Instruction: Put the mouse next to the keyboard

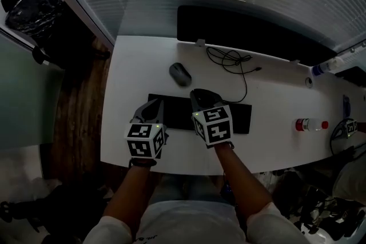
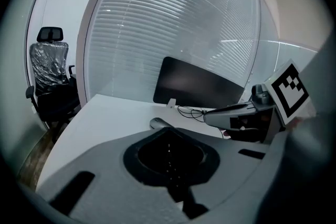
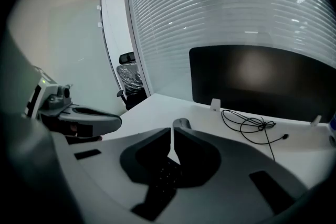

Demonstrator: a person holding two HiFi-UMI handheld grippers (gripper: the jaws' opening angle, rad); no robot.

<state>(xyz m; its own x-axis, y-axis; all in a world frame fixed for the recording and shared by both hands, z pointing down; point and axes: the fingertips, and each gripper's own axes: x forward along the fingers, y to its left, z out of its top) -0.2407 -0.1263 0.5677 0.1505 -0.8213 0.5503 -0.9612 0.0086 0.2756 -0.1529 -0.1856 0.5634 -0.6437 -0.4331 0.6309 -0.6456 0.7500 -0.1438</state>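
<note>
Left hand-held gripper (image 1: 155, 103) and right hand-held gripper (image 1: 198, 94): jaws closed, empty, over keyboard (image 1: 240, 117); mouse (image 1: 180, 74) on table (image 1: 137, 66) just beyond it

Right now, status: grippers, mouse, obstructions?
Left gripper shut, empty. Right gripper shut, empty, over keyboard. Mouse loose on desk beyond keyboard. Nothing between.
</note>
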